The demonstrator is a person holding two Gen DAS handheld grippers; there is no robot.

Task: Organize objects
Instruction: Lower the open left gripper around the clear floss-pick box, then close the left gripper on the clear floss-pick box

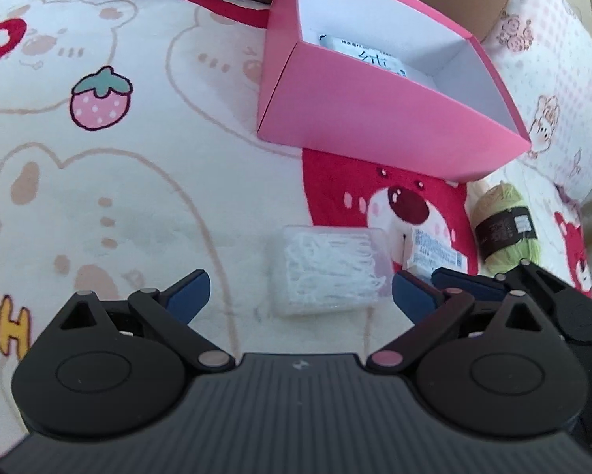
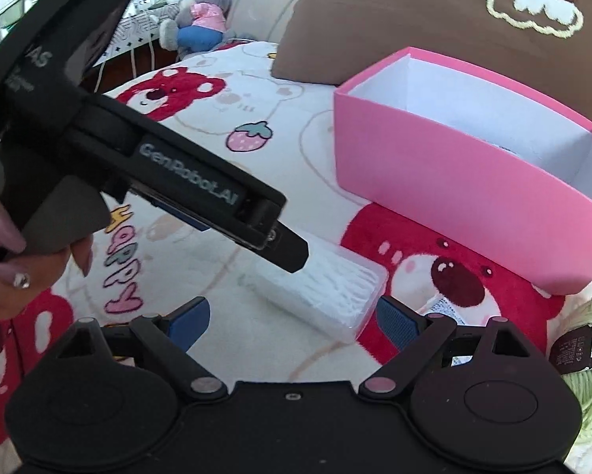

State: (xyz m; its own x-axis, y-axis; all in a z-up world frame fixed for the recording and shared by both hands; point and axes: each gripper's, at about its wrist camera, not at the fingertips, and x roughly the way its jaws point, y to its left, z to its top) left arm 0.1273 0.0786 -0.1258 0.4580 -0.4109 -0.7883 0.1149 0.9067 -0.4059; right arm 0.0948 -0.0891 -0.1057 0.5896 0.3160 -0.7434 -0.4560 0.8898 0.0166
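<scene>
Bedroom: cartoon blanket [image 1: 138, 197], plush toys [image 2: 201, 12]

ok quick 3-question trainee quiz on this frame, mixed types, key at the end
1. True or false: the pink box is completely empty.
2. Multiple choice: the clear plastic case of white picks lies
A) inside the pink box
B) on the blanket, in front of the box
C) on the brown pillow
3. Short answer: what lies on the blanket to the right of the clear case, near the box's corner?

Key
1. False: a white packet lies inside.
2. B. The left gripper and the right gripper are both open around it, neither pressing on it.
3. A green yarn ball with a dark label.
</scene>
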